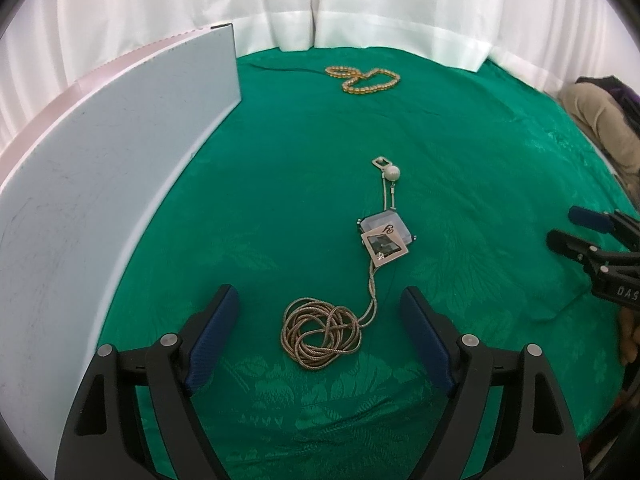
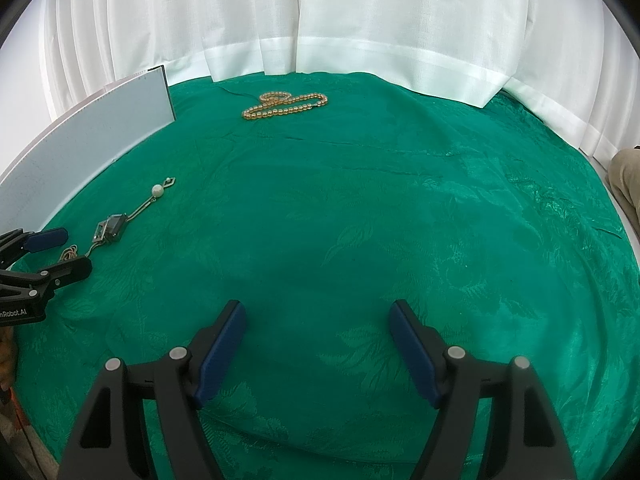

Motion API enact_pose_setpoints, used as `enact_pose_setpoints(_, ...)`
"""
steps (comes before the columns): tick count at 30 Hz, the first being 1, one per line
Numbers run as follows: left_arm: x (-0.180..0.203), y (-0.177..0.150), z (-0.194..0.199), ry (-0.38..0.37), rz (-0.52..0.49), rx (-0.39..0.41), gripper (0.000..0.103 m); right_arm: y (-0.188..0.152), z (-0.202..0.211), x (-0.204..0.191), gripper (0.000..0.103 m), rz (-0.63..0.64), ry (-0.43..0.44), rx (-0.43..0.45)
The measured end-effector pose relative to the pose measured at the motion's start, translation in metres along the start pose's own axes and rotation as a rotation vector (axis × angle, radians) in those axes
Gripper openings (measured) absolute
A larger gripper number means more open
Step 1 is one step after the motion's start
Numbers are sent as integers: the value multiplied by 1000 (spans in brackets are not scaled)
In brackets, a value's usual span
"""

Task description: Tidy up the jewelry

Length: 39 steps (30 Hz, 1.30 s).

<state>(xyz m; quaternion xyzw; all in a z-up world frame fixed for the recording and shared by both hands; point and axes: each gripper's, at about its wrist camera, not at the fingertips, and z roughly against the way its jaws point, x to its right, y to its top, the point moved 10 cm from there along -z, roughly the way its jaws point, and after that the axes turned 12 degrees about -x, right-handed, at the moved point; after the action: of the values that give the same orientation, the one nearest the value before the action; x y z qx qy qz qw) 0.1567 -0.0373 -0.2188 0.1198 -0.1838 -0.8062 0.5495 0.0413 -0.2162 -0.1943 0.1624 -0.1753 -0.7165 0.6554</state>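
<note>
A long pendant necklace lies on the green cloth: its coiled gold chain (image 1: 322, 334) sits between my left gripper's open fingers, its square pendant (image 1: 385, 245) and a white pearl (image 1: 392, 173) lie beyond. My left gripper (image 1: 320, 300) is open and empty just above the coil. A gold bead necklace (image 1: 362, 78) lies at the far edge near the curtain. In the right wrist view my right gripper (image 2: 318, 312) is open and empty over bare cloth; the bead necklace (image 2: 286, 105) is far ahead, the pendant (image 2: 109, 232) and my left gripper (image 2: 70, 254) are at the left.
A pale grey upright board or box wall (image 1: 100, 184) runs along the left side. White curtains (image 2: 320, 20) hang behind the table. A person's tan-clad leg (image 1: 608, 120) is at the right edge. My right gripper (image 1: 560, 228) shows at the right.
</note>
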Motion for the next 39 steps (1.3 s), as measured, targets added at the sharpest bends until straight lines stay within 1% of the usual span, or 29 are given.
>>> enact_pose_setpoints(2, 0, 0, 0, 2, 0, 1, 84, 2, 3, 3, 76, -17, 16, -6)
enact_pose_setpoints(4, 0, -1, 1, 1, 2, 3, 84, 11, 10, 5, 76, -38, 90, -32)
enact_pose_setpoints(5, 1, -1, 1, 0, 3, 5, 84, 21, 15, 7, 76, -47, 128, -41)
enact_pose_setpoints(7, 0, -1, 1, 0, 4, 7, 85, 46, 22, 12, 76, -51, 158, -53)
enact_pose_setpoints(9, 0, -1, 1, -1, 4, 7, 85, 80, 25, 16, 76, -54, 186, -60)
enact_pose_setpoints(10, 0, -1, 1, -1, 4, 7, 85, 102, 21, 18, 76, -61, 203, -76)
enact_pose_setpoints(13, 0, -1, 1, -1, 3, 7, 85, 152, 0, 18, 76, -94, 242, -121)
enact_pose_setpoints(15, 0, -1, 1, -3, 3, 8, 85, 186, -20, 8, 76, -117, 292, -154)
enact_pose_setpoints(17, 0, -1, 1, -4, 4, 8, 85, 212, -48, -10, 76, -137, 367, -227)
enact_pose_setpoints(18, 0, -1, 1, -5, 4, 8, 85, 224, -61, -13, 76, -168, 380, -247)
enact_pose_setpoints(19, 0, 0, 0, -6, 4, 9, 85, 232, -74, -15, 76, -214, 386, -262)
enact_pose_setpoints(21, 0, 0, 0, -9, 5, 10, 85, 245, -103, -21, 76, -305, 428, -323)
enact_pose_setpoints(23, 0, 0, 1, -13, 8, 12, 85, 249, -122, -26, 73, -377, 420, -345)
enact_pose_setpoints(24, 0, 1, 1, -15, 9, 13, 85, 251, -129, -29, 68, -388, 411, -347)
enact_pose_setpoints(25, 0, 1, 1, -17, 9, 13, 85, 258, -133, -30, 66, -384, 378, -321)
enact_pose_setpoints(26, 0, 1, 1, -21, 9, 14, 85, 260, -137, -32, 65, -379, 355, -318)
enact_pose_setpoints(28, -1, 0, 1, -28, 10, 14, 85, 263, -145, -35, 53, -389, 312, -307)
enact_pose_setpoints(29, -1, 1, 1, -30, 10, 15, 85, 267, -145, -35, 51, -389, 276, -287)
enact_pose_setpoints(30, -1, 1, 1, -31, 10, 15, 85, 270, -148, -37, 42, -376, 244, -282)
enact_pose_setpoints(31, -1, 1, 1, -31, 10, 14, 85, 273, -149, -38, 28, -356, 203, -269)
enact_pose_setpoints(32, -1, 1, 1, -31, 10, 14, 85, 273, -151, -37, 19, -328, 158, -266)
enact_pose_setpoints(33, -1, 1, 1, -30, 10, 14, 85, 275, -150, -38, 15, -302, 144, -252)
enact_pose_setpoints(35, -1, 1, 1, -30, 11, 15, 85, 274, -145, -36, 8, -258, 140, -236)
enact_pose_setpoints(37, -1, 1, 1, -30, 11, 15, 85, 273, -130, -33, 8, -241, 192, -191)
enact_pose_setpoints(39, -1, 1, 1, -28, 10, 14, 85, 272, -102, -25, 8, -218, 247, -133)
